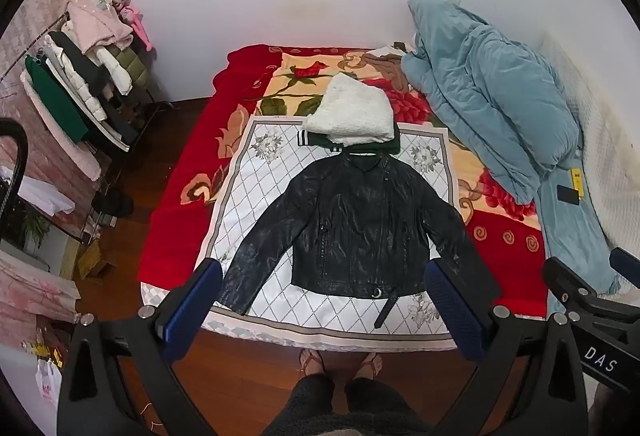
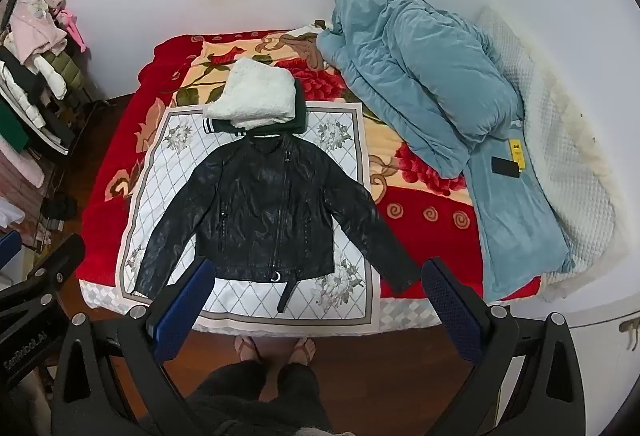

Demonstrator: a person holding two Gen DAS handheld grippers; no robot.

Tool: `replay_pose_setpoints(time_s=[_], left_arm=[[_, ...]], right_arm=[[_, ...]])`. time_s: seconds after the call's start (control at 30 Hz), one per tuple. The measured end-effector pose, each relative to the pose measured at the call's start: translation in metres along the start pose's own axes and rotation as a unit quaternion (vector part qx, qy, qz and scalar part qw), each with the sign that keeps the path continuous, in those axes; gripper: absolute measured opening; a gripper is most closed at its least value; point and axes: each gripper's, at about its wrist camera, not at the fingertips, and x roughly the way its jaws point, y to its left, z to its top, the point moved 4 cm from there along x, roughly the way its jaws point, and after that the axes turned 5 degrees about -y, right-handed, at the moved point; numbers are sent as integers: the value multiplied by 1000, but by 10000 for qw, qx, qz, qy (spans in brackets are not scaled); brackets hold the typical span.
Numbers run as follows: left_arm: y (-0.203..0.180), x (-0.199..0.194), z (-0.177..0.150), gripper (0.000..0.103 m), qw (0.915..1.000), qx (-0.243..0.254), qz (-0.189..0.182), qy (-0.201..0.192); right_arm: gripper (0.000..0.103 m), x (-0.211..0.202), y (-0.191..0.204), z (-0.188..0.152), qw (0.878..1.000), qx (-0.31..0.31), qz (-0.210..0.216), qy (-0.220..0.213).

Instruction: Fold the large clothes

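Observation:
A black leather jacket [image 1: 352, 224] lies flat, front up, sleeves spread, on a white diamond-patterned cloth [image 1: 248, 196] on the bed; it also shows in the right wrist view [image 2: 264, 212]. A folded white fleece [image 1: 352, 116] sits on a folded dark green garment [image 1: 316, 139] just beyond the collar. My left gripper [image 1: 324, 304] is open and empty, held high above the bed's near edge. My right gripper [image 2: 316, 300] is open and empty, held high beside it.
A bunched blue duvet [image 1: 480, 96] lies on the bed's right side, with a black phone [image 2: 505, 167] on it. A loaded clothes rack [image 1: 80, 84] stands at the left. The red floral blanket [image 1: 180, 156] covers the bed. The person's sandalled feet [image 1: 340, 360] stand on the wooden floor.

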Motion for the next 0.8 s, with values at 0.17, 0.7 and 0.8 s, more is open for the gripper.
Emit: replay_pose_setpoints(time_s=[0.17,0.7,0.8], left_arm=[[-1,0,0,103,10000,20,2,16],[0,1,1,103,10000,-2,-3,-21],[1,0,2,103,10000,-2,-15,-22]], right_arm=[[103,-1,-1,0,10000,-15,-14,-28],[103,-8,-5,3,10000,9,-10,-96],[103,-10,-8,6,10000,4,-1,-93]])
